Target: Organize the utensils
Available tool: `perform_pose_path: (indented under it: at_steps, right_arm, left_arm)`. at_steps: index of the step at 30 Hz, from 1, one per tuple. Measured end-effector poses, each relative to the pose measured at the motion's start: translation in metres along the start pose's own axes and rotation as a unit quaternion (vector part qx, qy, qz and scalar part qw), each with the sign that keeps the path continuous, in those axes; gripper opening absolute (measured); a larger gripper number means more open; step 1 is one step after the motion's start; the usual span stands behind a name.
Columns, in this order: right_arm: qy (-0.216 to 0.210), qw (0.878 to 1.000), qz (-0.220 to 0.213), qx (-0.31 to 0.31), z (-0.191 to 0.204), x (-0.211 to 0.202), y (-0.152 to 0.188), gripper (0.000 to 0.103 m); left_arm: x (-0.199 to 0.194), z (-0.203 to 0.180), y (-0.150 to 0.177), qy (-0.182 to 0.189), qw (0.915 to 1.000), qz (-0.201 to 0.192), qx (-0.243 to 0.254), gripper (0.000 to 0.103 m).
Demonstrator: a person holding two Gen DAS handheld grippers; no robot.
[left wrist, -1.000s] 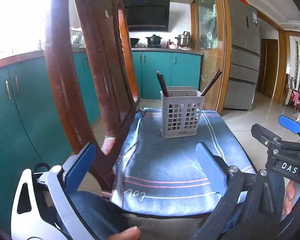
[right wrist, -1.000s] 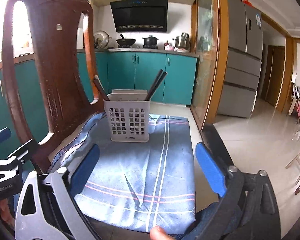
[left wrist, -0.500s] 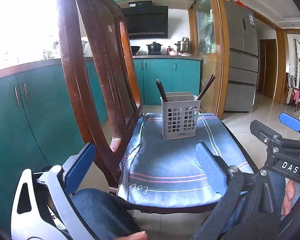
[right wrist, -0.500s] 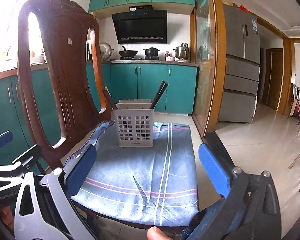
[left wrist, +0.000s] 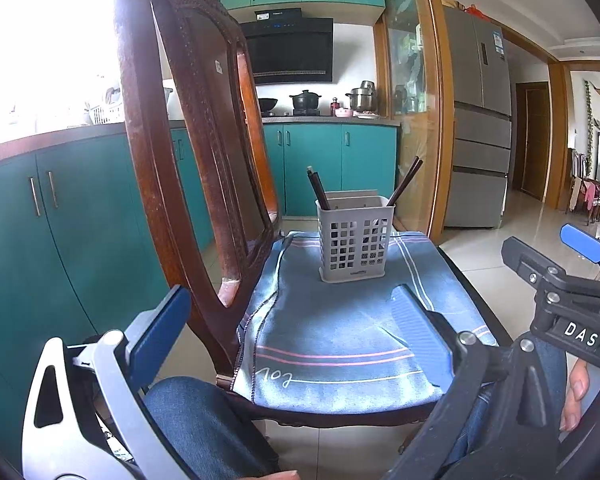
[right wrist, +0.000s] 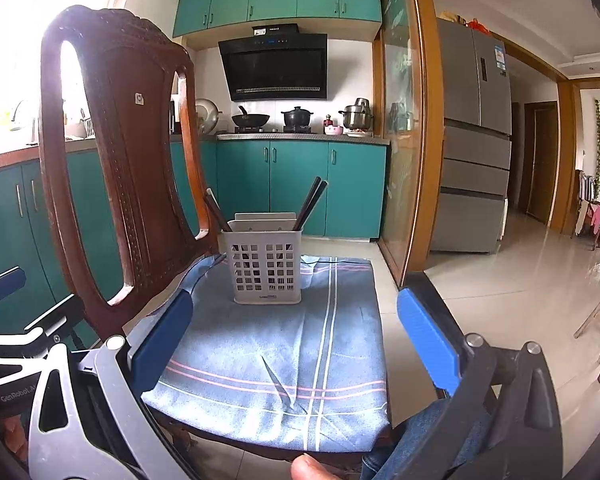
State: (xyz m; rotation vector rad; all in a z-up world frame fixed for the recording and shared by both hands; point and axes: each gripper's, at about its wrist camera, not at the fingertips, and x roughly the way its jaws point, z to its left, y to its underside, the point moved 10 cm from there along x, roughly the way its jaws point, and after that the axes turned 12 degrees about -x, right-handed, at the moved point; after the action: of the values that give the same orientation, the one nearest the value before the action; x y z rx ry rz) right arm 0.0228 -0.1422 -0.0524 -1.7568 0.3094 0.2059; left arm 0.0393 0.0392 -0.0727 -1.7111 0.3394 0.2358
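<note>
Closest in, both grippers are hanging at the near edge of the chair seat with nothing in them — the left gripper [left wrist: 288, 320] has its blue pads spread wide, and the right gripper [right wrist: 296, 336] is spread just as wide. You can see a denim-covered knee [left wrist: 196, 420] tucked under the left one and a thumb tip [right wrist: 308, 466] poking in at the bottom of the right view. Past the pads is the blue cloth [right wrist: 268, 344] with pink and white stripes, laid flat over the wooden chair [right wrist: 132, 168]. Toward the far end of that cloth stands the grey utensil basket [right wrist: 265, 268], upright, well apart from both grippers. Dark chopsticks [right wrist: 310, 202] lean out of the basket's right side, and another dark pair [left wrist: 318, 188] leans out the left side — I can't tell which compartments they sit in. Behind the basket there's the teal cabinets [right wrist: 300, 184], then pots [right wrist: 298, 116] on the stove and a black range hood [right wrist: 276, 66] above them.
</note>
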Motion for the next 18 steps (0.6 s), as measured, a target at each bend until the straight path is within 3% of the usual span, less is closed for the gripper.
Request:
perform_pose_path:
  at_steps: [18]
  right_arm:
    - [0.004,1.000,-0.003,0.003,-0.0022,-0.0023,-0.0010,0.100]
  left_arm:
    - [0.0018,-0.0025,0.0008,0.000,1.0000,0.003,0.003,0.100]
